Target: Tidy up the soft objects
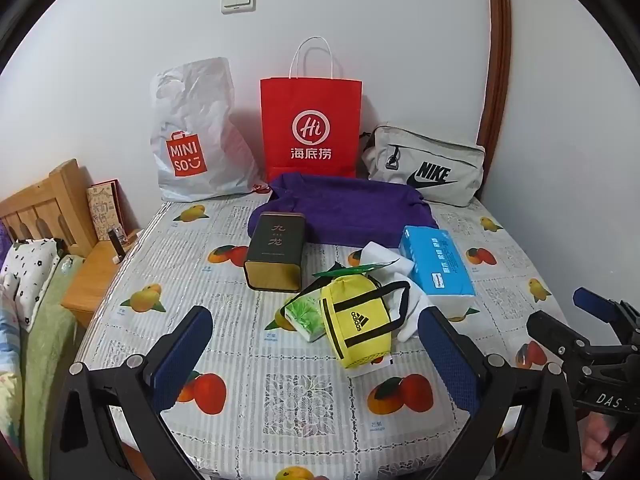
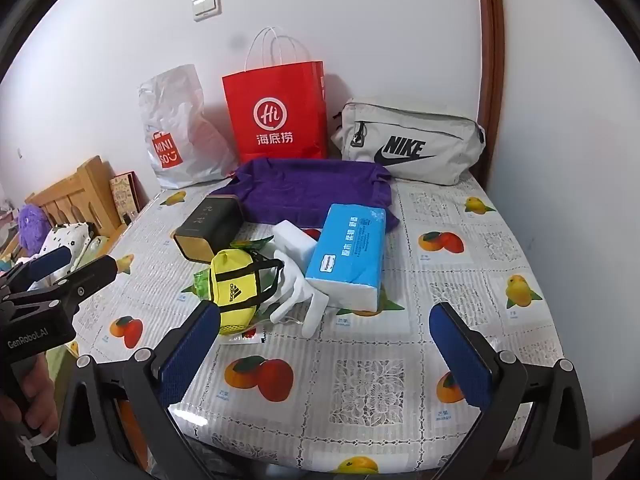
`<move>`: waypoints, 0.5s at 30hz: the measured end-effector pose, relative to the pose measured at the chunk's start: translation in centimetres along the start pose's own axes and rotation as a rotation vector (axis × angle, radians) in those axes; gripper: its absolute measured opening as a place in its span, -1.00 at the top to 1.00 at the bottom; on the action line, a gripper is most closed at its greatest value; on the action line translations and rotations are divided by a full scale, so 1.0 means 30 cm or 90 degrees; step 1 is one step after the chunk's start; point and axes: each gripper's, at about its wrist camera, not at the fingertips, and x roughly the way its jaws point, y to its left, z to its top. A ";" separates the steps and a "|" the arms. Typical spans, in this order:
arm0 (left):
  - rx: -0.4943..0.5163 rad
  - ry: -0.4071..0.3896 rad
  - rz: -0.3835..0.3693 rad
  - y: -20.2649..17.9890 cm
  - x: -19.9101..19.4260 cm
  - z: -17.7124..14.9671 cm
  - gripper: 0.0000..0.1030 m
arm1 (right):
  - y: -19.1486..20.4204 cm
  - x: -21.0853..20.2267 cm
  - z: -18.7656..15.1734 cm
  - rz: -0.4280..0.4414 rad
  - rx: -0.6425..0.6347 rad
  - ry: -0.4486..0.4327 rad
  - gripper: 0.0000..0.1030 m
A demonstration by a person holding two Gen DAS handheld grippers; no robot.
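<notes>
Both claws, left claw [image 1: 316,354] and right claw [image 2: 326,346], hang wide open and empty over a fruit-print tabletop [image 2: 360,380]. Mid-table lies a small yellow "adidas" fabric bag [image 1: 358,326], touching white gloves [image 2: 304,296] and near a blue tissue pack [image 2: 348,252]. Far: a red "Hi" paper bag [image 1: 311,128], a white "MINISO" plastic bag [image 1: 192,140], a grey "NIKE" pouch [image 1: 428,168]. The dark tin's [image 1: 276,252] lettering is probably Chinese.

Yellow/blk pouch [image 1: 360,322], blue tissue pk [image 1: 438,266], purple cloth [image 1: 348,208], fruit-print tablecloth [image 1: 280,400].
</notes>
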 end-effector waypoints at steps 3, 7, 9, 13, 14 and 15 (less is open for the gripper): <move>-0.006 0.007 -0.011 -0.005 0.004 -0.001 -1.00 | -0.006 0.006 -0.008 0.003 0.004 0.008 -0.99; -0.013 -0.003 -0.020 -0.015 -0.010 -0.010 -1.00 | -0.004 -0.009 -0.002 0.002 0.005 0.005 -1.00; -0.022 0.003 -0.027 -0.002 -0.007 -0.008 -1.00 | -0.007 -0.012 0.003 0.002 0.007 0.004 -1.00; -0.016 -0.002 -0.019 0.006 -0.016 -0.006 -1.00 | -0.012 -0.015 0.001 0.001 0.011 0.000 -0.99; -0.016 -0.003 -0.017 0.006 -0.017 -0.006 -1.00 | -0.011 -0.015 0.001 0.001 0.010 0.000 -0.99; -0.016 -0.003 -0.017 0.008 -0.018 -0.004 -1.00 | -0.010 -0.015 0.002 0.001 0.009 0.000 -0.99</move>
